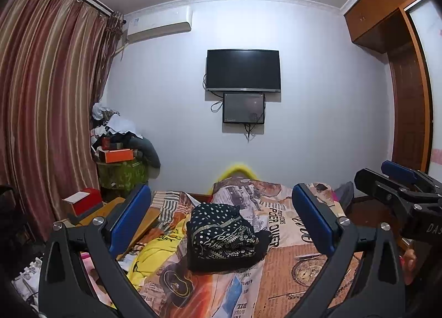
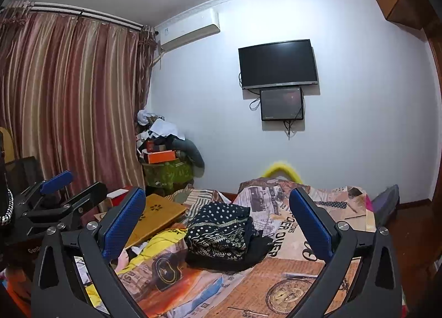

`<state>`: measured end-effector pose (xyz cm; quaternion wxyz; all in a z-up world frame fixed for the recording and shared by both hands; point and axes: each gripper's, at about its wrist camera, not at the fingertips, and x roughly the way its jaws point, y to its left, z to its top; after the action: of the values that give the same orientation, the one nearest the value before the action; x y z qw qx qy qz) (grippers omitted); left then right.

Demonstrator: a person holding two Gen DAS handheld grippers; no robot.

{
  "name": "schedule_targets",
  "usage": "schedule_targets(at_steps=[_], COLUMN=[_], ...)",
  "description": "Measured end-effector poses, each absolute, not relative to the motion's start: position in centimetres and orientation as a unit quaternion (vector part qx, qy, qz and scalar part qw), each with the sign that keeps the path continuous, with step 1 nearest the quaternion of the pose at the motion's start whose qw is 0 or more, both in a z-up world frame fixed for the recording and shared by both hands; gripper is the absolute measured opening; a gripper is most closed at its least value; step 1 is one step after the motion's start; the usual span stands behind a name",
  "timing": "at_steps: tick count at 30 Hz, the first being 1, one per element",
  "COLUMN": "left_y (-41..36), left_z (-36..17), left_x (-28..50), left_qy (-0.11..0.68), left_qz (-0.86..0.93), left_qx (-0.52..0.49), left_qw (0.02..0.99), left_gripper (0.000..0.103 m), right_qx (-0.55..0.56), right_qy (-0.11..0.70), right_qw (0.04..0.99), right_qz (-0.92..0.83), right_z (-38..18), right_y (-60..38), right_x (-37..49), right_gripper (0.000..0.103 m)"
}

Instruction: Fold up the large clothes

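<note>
Both the left gripper and right gripper gape empty, short of the folded garment on the bed, apparently finished with it.

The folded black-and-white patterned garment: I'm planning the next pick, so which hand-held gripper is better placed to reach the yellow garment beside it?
Left, probably. The yellow garment lies on the left hand-held gripper side; both grippers stand open and empty.

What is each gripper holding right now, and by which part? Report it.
Nothing is held. The left gripper and right gripper both stand wide open, with the folded black patterned garment lying free on the bed beyond their fingers.
</note>
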<state>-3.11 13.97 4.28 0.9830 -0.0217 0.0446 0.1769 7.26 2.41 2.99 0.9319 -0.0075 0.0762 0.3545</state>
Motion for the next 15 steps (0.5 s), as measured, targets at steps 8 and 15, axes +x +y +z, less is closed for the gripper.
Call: schedule_targets(at_steps=[8, 15], left_y=[14.0, 13.8], left_z=[3.6, 3.2], left_x=[-2.7, -2.1], left_qy=[0.057, 0.065], left_qz=[0.179, 0.184], left_qx=[-0.021, -0.017], left_qw=[0.982, 0.981], left_gripper=[0.102, 0.102], right_qx=[-0.006, -0.009], right_qy=[0.091, 0.099], right_qw=[0.930, 0.929], right_qz=[0.355, 0.356], right_z=[2.7, 2.5], right_y=[2.3, 2.4], right_x=[7.8, 7.6], right_gripper=[0.103, 0.103])
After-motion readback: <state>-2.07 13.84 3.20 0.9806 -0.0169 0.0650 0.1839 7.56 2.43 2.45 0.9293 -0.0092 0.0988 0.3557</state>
